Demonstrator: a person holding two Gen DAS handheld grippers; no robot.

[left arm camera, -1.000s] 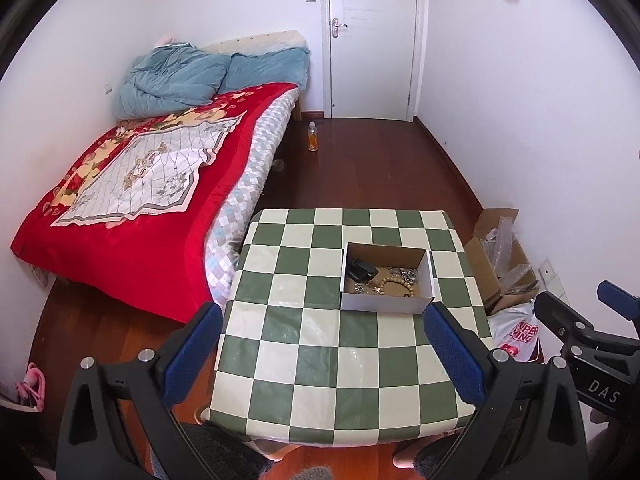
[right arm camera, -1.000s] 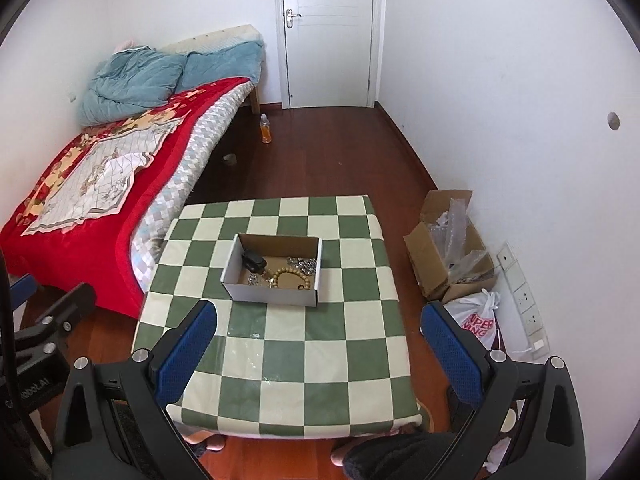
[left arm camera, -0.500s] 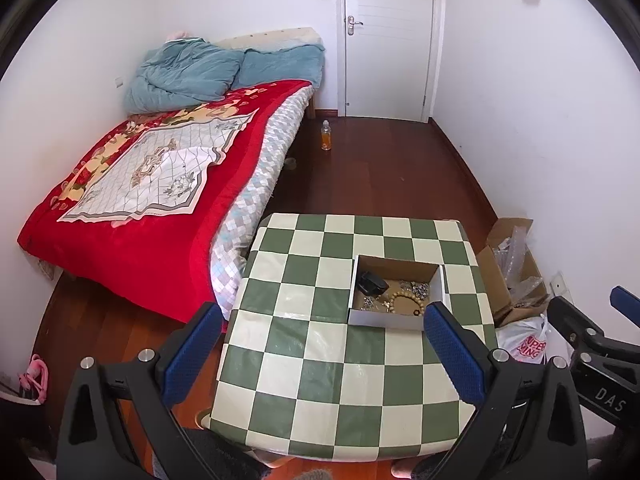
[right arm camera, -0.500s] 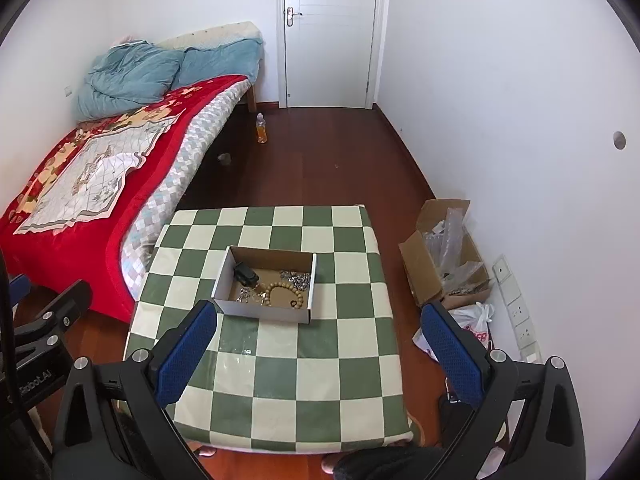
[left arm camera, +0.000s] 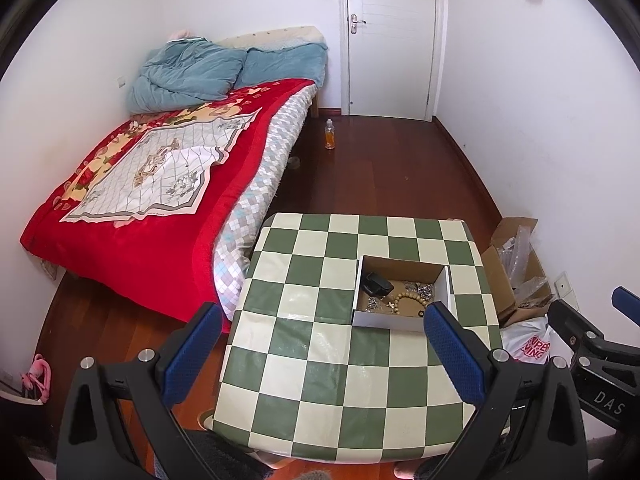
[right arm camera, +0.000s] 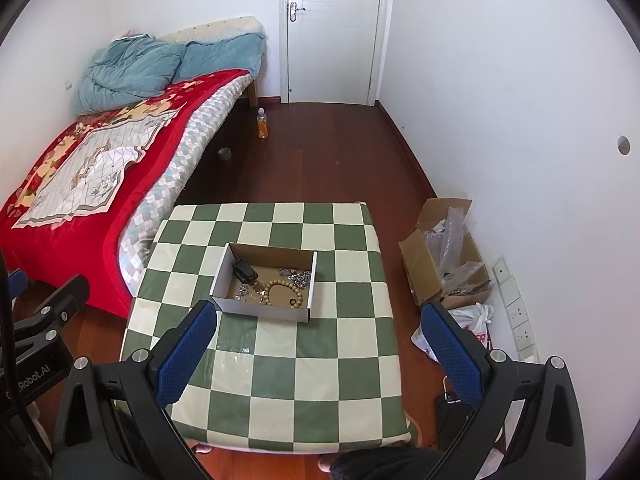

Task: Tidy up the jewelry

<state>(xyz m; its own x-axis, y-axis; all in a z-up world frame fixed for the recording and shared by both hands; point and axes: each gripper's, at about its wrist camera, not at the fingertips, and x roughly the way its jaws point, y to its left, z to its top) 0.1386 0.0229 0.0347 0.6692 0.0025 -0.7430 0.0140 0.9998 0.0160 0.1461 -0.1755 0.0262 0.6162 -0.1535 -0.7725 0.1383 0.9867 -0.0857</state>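
All the jewelry (right arm camera: 276,286) visible lies inside the box (right arm camera: 264,310) on the tabletop (right arm camera: 280,380), none outside; left tongs (left arm camera: 320,344) and right tongs (right arm camera: 316,344) hover wide apart, empty.

We stand in a home bedroom: a bed (left arm camera: 160,184) with red blanket, teal duvet (left arm camera: 188,72), white door (left arm camera: 390,36), wood floor (left arm camera: 380,168).

Glossy checkered table (right arm camera: 280,380) cover (plastic-looking), matt cardboard box (right arm camera: 260,308), wooden beads (right arm camera: 280,286).
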